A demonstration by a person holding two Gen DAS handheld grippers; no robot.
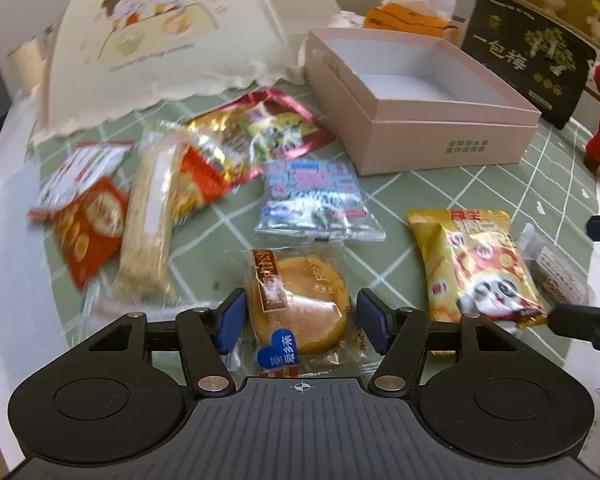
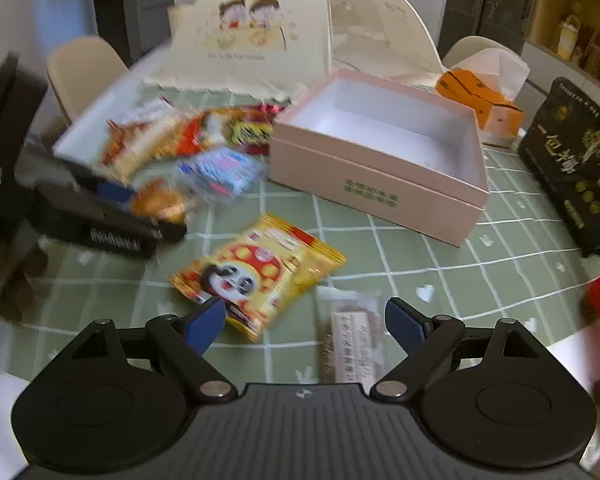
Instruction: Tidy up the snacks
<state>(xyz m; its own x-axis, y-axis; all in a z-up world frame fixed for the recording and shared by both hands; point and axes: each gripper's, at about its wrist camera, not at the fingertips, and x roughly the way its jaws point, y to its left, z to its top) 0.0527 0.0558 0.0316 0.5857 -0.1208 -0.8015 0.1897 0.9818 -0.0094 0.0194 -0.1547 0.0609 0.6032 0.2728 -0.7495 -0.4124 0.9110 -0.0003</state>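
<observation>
An open pink box point(image 1: 420, 92) stands empty on the green checked tablecloth; it also shows in the right wrist view point(image 2: 380, 152). My left gripper point(image 1: 298, 320) is open, its blue pads either side of a wrapped round golden pastry point(image 1: 300, 304), not clamped. The left gripper also shows in the right wrist view point(image 2: 140, 208) around the pastry point(image 2: 160, 202). My right gripper point(image 2: 304, 320) is open above a yellow panda snack bag point(image 2: 256, 272) and a clear-wrapped brown bar point(image 2: 350, 344). The panda bag point(image 1: 476, 268) lies right of the pastry.
Several more packets lie in a loose pile: a blue-and-white bag point(image 1: 314, 196), a red-and-gold bag point(image 1: 260, 128), a long rice bar point(image 1: 152, 216), a red cracker bag point(image 1: 88, 224). A cream cartoon bag point(image 1: 168, 36), an orange tissue box point(image 2: 480, 100) and a black pouch point(image 2: 576, 164) stand behind.
</observation>
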